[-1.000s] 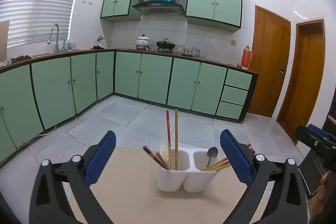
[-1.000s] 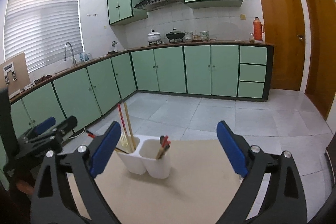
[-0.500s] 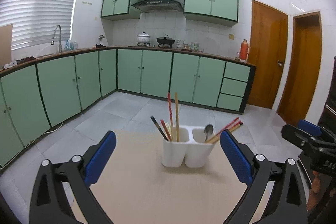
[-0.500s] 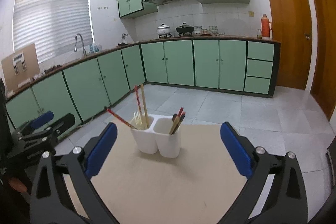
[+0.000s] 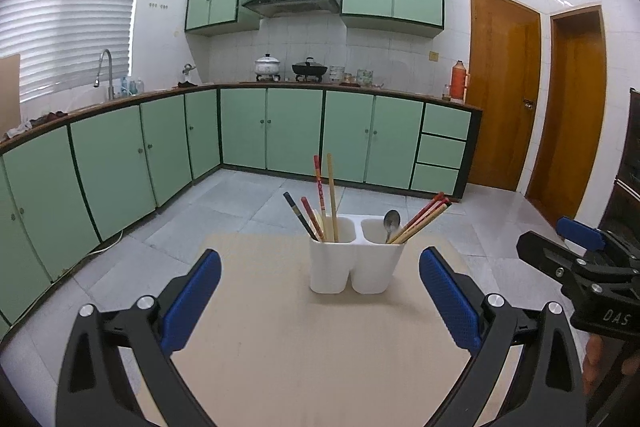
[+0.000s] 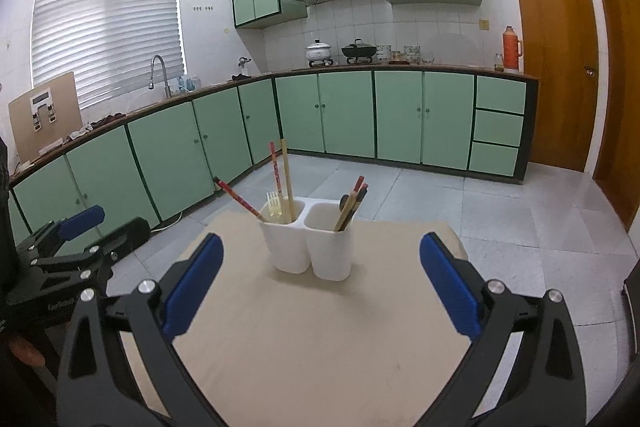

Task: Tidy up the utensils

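Here, a white two-compartment utensil holder stands upright near the far middle of a beige tabletop in a green-cabinet kitchen. Seen from the left wrist, its left compartment holds four chopsticks: a long red one and a long tan one standing nearly upright, plus a dark one and a shorter red one leaning left. A pale yellow fork, clearest from the right wrist, sits among them. The right compartment carries one metal spoon and a bundle of chopsticks, red and tan, leaning right over the rim; their exact number cannot be told.

Two tools frame the scene. The left hand-held gripper has its blue-padded fingers spread wide and grips nothing, the holder visible ahead between them but well apart from both pads. The right hand-held gripper is likewise spread wide and empty, the holder standing ahead of it. Each tool also appears at the edge of the other's view, beside the tabletop.
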{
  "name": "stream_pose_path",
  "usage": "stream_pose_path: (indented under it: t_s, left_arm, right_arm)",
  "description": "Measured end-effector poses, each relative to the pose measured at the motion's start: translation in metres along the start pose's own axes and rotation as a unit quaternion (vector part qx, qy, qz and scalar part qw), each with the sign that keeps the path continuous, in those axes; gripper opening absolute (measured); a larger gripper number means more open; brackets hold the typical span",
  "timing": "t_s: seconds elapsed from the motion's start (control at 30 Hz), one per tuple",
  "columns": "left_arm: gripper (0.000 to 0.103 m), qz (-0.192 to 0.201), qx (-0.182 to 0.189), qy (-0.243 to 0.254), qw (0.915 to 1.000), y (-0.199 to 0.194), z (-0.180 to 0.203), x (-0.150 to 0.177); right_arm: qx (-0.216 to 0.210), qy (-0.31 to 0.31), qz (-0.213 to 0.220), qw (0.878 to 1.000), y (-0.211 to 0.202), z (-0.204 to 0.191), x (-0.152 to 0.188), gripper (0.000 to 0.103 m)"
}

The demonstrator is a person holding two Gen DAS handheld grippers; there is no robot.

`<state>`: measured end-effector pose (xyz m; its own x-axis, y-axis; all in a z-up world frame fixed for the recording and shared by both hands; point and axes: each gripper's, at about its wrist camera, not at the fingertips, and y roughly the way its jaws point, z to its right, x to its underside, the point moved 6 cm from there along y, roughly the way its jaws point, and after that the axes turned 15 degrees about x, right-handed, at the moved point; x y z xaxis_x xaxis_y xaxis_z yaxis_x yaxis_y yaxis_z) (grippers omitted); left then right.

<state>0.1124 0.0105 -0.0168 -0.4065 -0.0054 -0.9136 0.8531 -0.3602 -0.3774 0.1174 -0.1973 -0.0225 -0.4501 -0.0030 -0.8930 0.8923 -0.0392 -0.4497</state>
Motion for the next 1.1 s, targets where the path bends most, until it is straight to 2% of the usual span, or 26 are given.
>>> stream_pose_path:
  t_s: [1.1]
  left_arm:
    - [0.097, 0.015, -0.004, 0.004, 0.9999, -0.0096, 0.0069, -0.0074]
  right_arm:
    - [-0.004, -0.011, 0.009, 1.000, -0.0051, -0.0019, -0.0039, 0.095]
